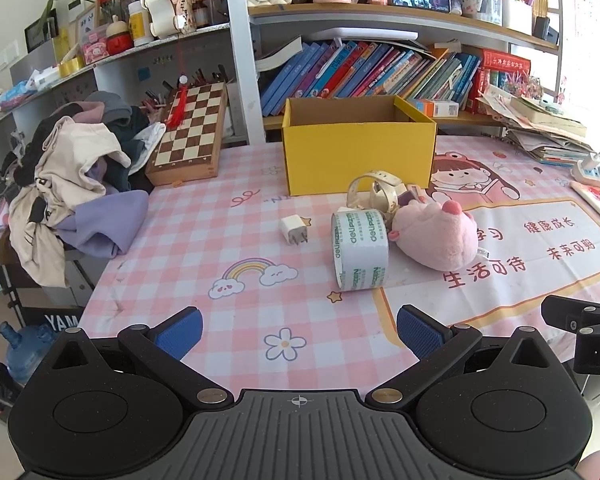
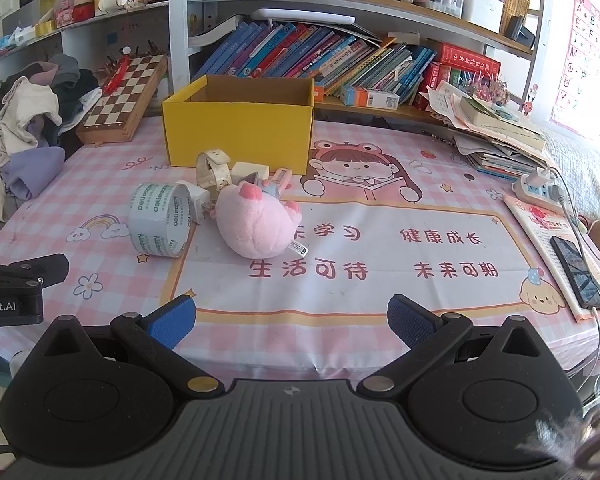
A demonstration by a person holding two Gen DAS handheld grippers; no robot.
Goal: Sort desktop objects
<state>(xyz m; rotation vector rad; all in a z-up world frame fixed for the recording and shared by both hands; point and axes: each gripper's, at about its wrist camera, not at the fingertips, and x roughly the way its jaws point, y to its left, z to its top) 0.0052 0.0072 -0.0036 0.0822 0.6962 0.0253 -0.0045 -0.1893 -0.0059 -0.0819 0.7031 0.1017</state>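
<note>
- Left wrist view: the left gripper [image 1: 299, 330] sits at the bottom of the frame, its blue-padded fingers [image 1: 180, 332] spread wide with nothing between them, above the pink checked tablecloth [image 1: 204, 216].
- At centre frame a tape roll [image 1: 360, 250] stands on its edge, touching a pink plush toy [image 1: 436, 236] to its right.
- A white charger plug [image 1: 294, 230] lies apart, left of the tape roll.
- A cream watch [image 1: 380, 192] sits just behind the tape roll, in front of the open yellow box [image 1: 358, 160] in the upper middle.
- A chessboard [image 1: 190, 132] leans at upper left, beside a pile of clothes [image 1: 76, 184].
- Right wrist view: the right gripper [image 2: 292, 320] fills the bottom, fingers [image 2: 410, 322] wide apart and holding nothing.
- The plush toy [image 2: 256, 222] lies at centre, the tape roll [image 2: 160, 220] to its left, the watch [image 2: 214, 170] behind them, the yellow box [image 2: 238, 132] above.
- A phone [image 2: 576, 272] lies at the right edge on a book.
</note>
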